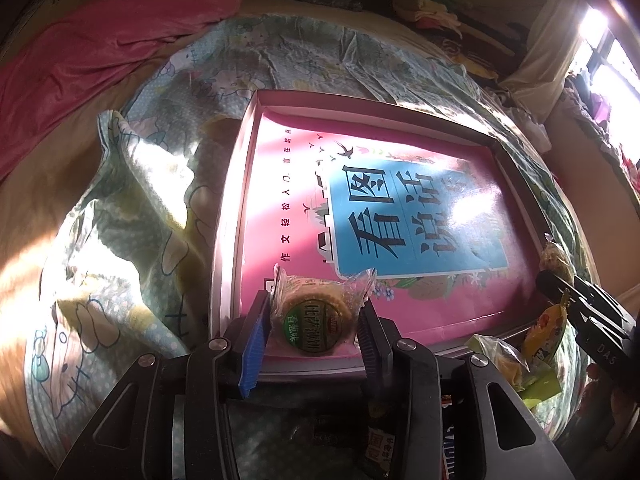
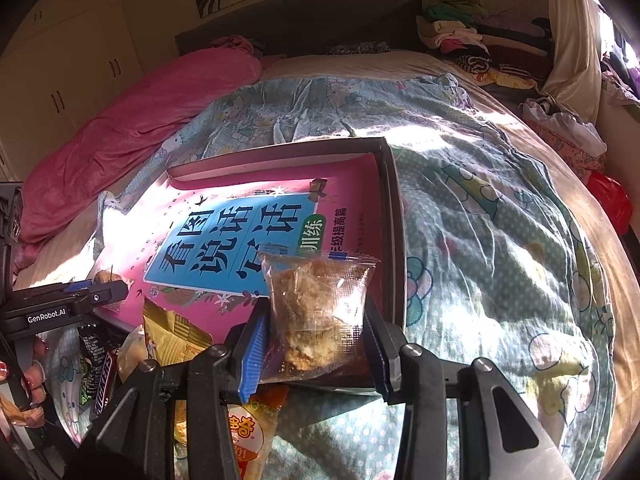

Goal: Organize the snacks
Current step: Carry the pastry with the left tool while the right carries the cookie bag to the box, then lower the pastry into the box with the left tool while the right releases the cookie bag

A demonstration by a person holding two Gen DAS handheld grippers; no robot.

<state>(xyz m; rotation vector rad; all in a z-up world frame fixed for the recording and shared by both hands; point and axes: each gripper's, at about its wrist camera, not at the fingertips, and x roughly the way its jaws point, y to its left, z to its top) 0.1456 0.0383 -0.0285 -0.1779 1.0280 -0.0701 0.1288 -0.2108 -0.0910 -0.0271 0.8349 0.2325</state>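
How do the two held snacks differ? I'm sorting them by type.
The round pastry in the left hand-held gripper is a flat disc with a green printed label; the clear snack bag in the right hand-held gripper is taller, unlabelled and shows lumpy brown pieces. Both are wrapped in clear plastic and held over the pink box.

Shallow box on the bed, snacks heaped at its near edge.

A shallow cardboard box (image 2: 394, 216) lies on the cartoon-print quilt (image 2: 500, 216) of the bed, with a pink-covered book with a blue title panel (image 2: 240, 236) flat inside it. A rolled pink blanket (image 2: 132, 128) lies left of the box, and a pile of folded clothes (image 2: 452, 28) sits behind it at the far right. The left hand-held gripper (image 1: 316, 316) holds a round wrapped pastry (image 1: 316, 320) over the box's near left corner; the right hand-held gripper (image 2: 316, 320) holds a clear-wrapped crumbly cake (image 2: 316, 308) over the near right corner. Loose snack packets (image 2: 176, 336) lie before the box, between the two grippers.
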